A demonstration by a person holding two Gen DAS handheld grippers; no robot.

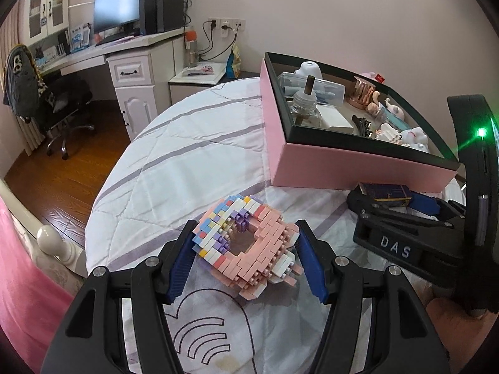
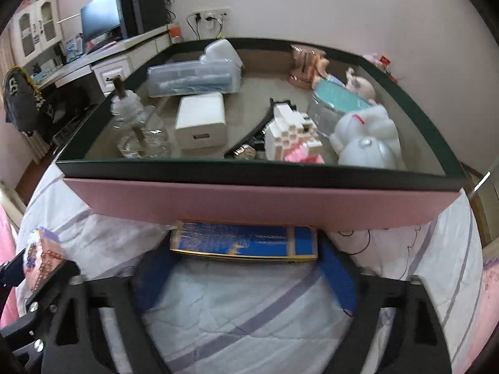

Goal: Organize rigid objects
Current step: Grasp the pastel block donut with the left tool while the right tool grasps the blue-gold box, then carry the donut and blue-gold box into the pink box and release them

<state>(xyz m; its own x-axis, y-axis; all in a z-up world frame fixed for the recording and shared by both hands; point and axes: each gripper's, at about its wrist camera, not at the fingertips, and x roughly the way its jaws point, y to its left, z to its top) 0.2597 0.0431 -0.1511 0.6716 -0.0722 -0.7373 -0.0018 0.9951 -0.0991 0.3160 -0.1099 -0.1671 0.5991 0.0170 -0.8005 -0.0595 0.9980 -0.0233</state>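
A pastel block model [image 1: 246, 246], pink, white, blue and purple with a hole in its middle, lies on the white quilt. My left gripper [image 1: 244, 246] has its blue pads on both sides of it, touching or nearly so. My right gripper [image 2: 246, 249] is shut on a flat blue box with gold trim [image 2: 243, 241], held just in front of the pink box's near wall [image 2: 259, 201]. In the left wrist view the right gripper [image 1: 405, 205] and the blue box [image 1: 386, 191] sit at the right. The block model shows at the far left of the right wrist view [image 2: 40, 255].
The pink box with a dark rim [image 1: 358, 168] holds a glass bottle [image 2: 140, 131], a white charger [image 2: 201, 121], a clear case [image 2: 193, 78], a white block figure [image 2: 293, 134], a teal-lidded jar [image 2: 340, 99] and figurines. A desk [image 1: 124, 62] and chair [image 1: 59, 106] stand beyond the bed.
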